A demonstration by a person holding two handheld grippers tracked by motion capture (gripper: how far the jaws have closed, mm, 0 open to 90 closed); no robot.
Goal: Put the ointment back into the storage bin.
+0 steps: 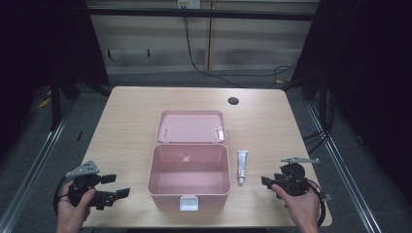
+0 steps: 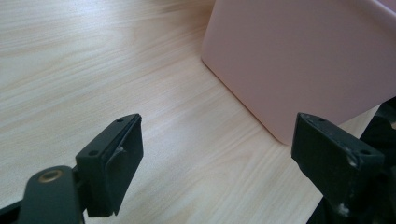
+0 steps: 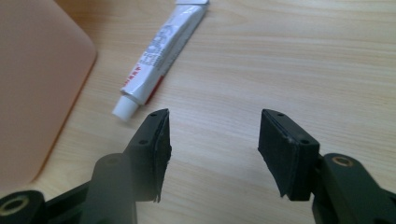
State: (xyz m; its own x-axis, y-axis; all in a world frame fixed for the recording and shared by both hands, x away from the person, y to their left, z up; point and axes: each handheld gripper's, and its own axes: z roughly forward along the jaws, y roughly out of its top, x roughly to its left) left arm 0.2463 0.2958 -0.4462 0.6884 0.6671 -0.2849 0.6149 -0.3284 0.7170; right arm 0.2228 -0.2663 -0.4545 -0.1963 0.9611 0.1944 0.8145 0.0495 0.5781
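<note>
My right gripper [image 3: 212, 140] hangs over bare wood, jaws well apart and gripping nothing. At eleven o'clock, just beyond them, lies the white ointment tube [image 3: 161, 51], cap toward me. At nine o'clock stands the pink storage box [image 1: 189, 174], lid back. My left gripper [image 2: 217, 154] gapes empty too.
</note>
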